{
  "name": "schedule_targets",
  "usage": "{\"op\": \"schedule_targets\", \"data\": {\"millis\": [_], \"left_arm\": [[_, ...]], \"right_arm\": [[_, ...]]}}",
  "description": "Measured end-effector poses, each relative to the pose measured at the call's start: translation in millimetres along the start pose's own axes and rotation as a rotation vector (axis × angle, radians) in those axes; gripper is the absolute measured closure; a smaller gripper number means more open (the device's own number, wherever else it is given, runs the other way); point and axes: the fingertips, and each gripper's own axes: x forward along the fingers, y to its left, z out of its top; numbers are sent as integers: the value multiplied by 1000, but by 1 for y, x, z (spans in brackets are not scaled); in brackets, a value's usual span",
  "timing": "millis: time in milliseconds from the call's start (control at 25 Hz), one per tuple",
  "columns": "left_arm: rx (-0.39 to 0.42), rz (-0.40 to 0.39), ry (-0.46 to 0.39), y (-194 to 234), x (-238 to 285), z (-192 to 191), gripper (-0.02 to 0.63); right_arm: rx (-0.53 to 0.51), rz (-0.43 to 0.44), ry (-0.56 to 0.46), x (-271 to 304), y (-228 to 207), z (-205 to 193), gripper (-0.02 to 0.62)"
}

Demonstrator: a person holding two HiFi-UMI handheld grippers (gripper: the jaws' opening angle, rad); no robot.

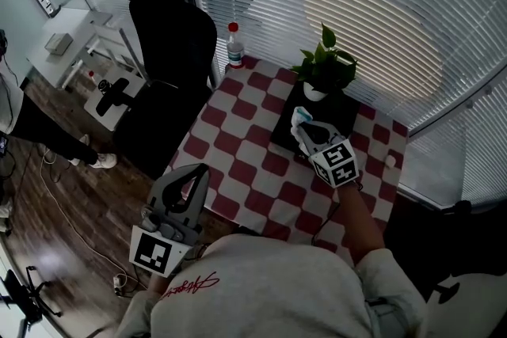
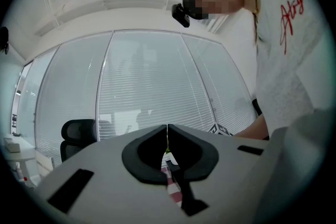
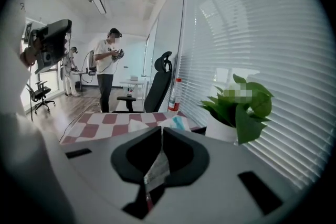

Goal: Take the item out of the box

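Closest, a pale shirt fills the bottom edge. Beyond it the left gripper hangs beside the checked table, jaws pressed together on nothing. Farther on, the right gripper is over the black box, clamped on a thin packet. The packet's long axis follows the jaw seam. It is edge-on at the tips and mostly hidden, its print unreadable. A potted plant stands behind.
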Motion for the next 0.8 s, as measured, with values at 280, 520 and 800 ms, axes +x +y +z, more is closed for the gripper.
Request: {"op": "schedule_targets", "data": {"millis": [280,520,800], "left_arm": [[-2,-19,-2,-3,4,-2,588],[0,-33,-7,-5,7,-1,588],[-1,-53,-14,-8,11,1,588]], "right_arm": [[11,-29,-54,-15,-3,13,574],[34,-61,-108,-31,-5,23,574],[45,-102,-159,-52,-6,32,574]]}}
